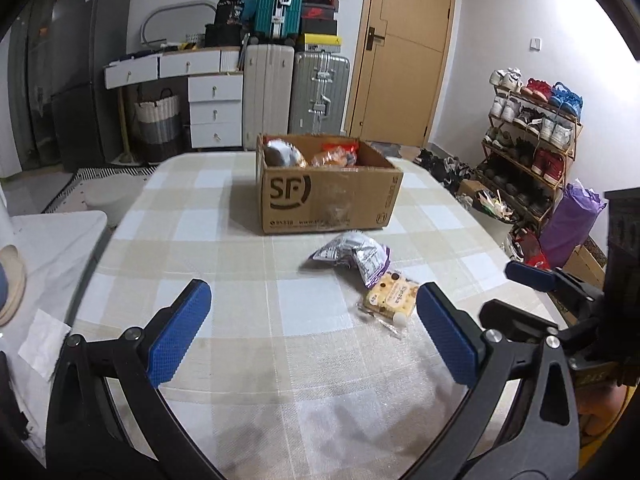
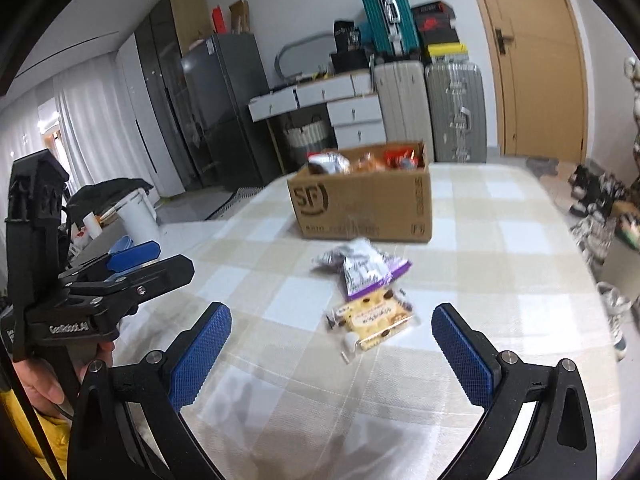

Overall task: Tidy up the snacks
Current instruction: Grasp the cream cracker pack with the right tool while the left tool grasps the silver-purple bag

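An open cardboard SF box [image 1: 328, 196] [image 2: 362, 206] stands on the checked tablecloth and holds several snack bags. In front of it lie a silver-and-purple snack bag [image 1: 354, 256] [image 2: 366, 270] and a yellow biscuit pack [image 1: 392, 300] [image 2: 374, 320], touching each other. My left gripper [image 1: 312, 332] is open and empty, with the biscuit pack just inside its right finger. My right gripper [image 2: 332, 352] is open and empty, with the biscuit pack a little beyond its fingertips. Each gripper shows at the edge of the other's view: the right one [image 1: 532, 276], the left one [image 2: 136, 258].
The table [image 1: 224, 264] has rounded corners and a checked cloth. Behind it stand suitcases [image 1: 296, 92], white drawers [image 1: 216, 112], a fridge [image 1: 76, 72] and a door [image 1: 404, 48]. A shoe rack [image 1: 532, 140] stands right of the table. A white cloth-covered surface [image 1: 48, 248] lies at the left.
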Demonstrator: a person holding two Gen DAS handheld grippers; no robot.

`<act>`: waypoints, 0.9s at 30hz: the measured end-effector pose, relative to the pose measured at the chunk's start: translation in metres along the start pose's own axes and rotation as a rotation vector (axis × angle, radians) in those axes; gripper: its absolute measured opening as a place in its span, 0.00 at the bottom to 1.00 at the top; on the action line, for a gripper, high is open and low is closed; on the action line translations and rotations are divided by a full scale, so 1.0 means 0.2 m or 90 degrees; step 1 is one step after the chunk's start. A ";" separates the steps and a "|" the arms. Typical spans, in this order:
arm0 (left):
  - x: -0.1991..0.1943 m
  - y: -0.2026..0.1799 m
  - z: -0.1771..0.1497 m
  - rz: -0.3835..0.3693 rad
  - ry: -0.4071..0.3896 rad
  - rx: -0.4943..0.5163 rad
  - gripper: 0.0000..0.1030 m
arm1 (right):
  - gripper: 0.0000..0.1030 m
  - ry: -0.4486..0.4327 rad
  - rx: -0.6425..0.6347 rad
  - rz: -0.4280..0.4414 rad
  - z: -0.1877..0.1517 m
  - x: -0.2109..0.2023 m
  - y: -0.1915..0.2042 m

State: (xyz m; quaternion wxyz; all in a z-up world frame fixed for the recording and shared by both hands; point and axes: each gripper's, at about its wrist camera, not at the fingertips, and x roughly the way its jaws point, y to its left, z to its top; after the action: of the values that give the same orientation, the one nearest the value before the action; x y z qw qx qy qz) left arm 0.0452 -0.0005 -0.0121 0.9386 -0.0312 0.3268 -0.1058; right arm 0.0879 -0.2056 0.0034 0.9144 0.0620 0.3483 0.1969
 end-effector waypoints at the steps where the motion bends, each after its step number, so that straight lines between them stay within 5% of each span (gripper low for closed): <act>1: 0.03 0.00 0.00 0.000 0.005 -0.001 1.00 | 0.99 0.014 -0.006 0.002 0.01 0.05 -0.01; 14: 0.46 0.10 -0.02 0.019 0.063 -0.039 1.00 | 0.99 0.199 -0.133 -0.010 0.08 0.68 -0.14; 23: 0.67 0.17 -0.02 0.038 0.092 -0.064 1.00 | 0.97 0.243 -0.174 -0.013 0.01 0.80 -0.16; 27: 0.71 0.20 -0.01 0.054 0.091 -0.064 1.00 | 0.89 0.239 -0.193 -0.018 -0.02 0.82 -0.14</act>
State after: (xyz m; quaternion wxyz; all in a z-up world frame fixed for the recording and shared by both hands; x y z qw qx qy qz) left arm 0.1596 0.0072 -0.1050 0.9138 -0.0568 0.3989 -0.0513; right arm 0.2056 -0.1650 -0.1062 0.8350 -0.1184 0.4797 0.2422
